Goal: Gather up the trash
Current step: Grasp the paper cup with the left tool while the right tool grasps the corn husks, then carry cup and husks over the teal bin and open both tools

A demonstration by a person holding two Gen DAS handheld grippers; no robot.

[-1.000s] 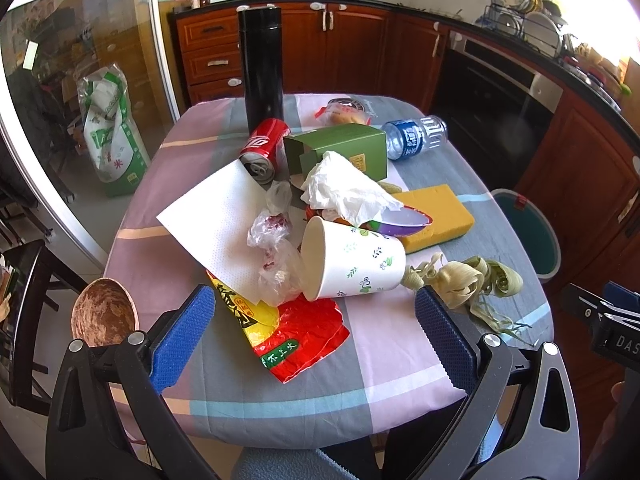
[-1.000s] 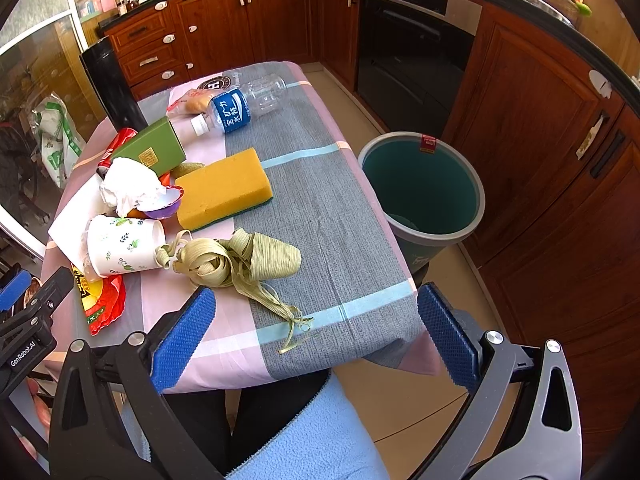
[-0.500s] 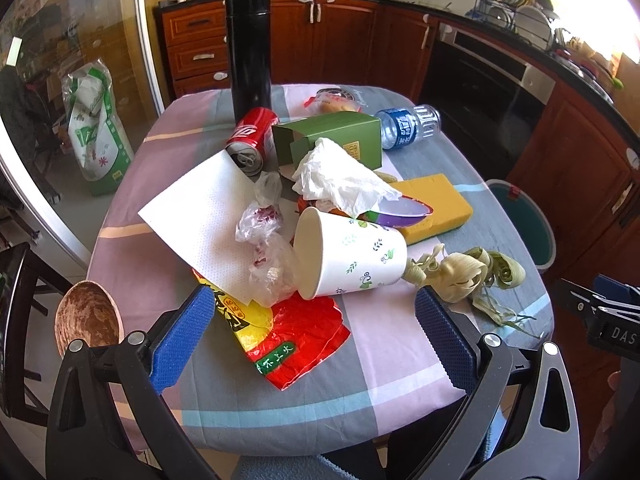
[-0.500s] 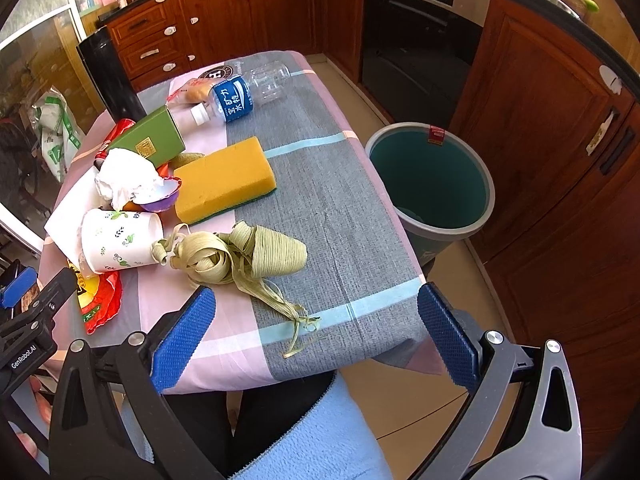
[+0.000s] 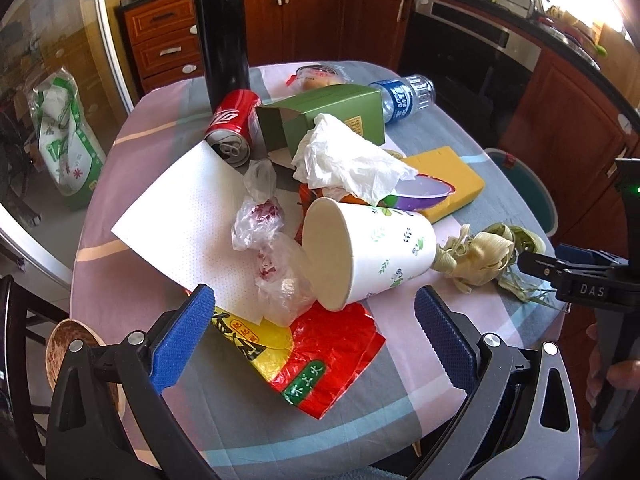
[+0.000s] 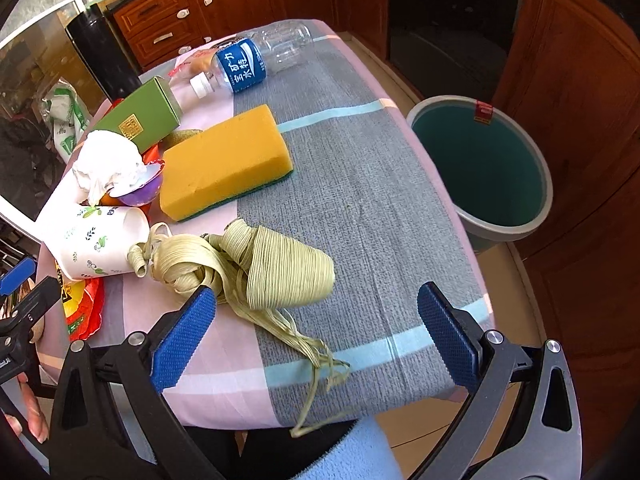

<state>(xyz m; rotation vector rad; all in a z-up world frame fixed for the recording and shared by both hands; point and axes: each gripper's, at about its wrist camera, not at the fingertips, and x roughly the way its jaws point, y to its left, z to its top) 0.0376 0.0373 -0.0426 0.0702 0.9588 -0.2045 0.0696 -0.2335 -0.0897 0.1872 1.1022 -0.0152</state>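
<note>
1. We see the trash heaped on the tabletop (image 6: 360,184), which wears a pink and grey checked cloth. A paper cup (image 5: 368,248) lies on its side, its open mouth toward the left wrist camera.
2. Under the cup's rim lies a red and yellow wrapper (image 5: 320,352); a crumpled clear plastic bag (image 5: 268,256) rests against the cup's left side, on top of a flat white paper towel (image 5: 188,220).
3. Behind the cup we find a crumpled white tissue (image 5: 344,160) resting on a purple bowl (image 5: 416,192), a green carton (image 5: 320,116) lying open-ended, a red can (image 5: 234,128) on its side, and a plastic bottle (image 6: 248,64) with a blue label, also lying down.
4. A yellow sponge (image 6: 224,164) sits flat just right of the bowl. A bundle of pale green straw ribbon (image 6: 256,264) touches the cup's base and trails off the near edge of the tabletop.
5. Our left gripper (image 5: 312,336) hovers over the wrapper, fingers spread wide and holding nothing.
6. Our right gripper (image 6: 316,336) hangs above the ribbon's loose tail, fingers likewise wide apart and empty.
7. A tall black flask (image 5: 222,36) stands upright at the far edge. On the floor, right of the tabletop, stands a round teal bin (image 6: 480,168).
</note>
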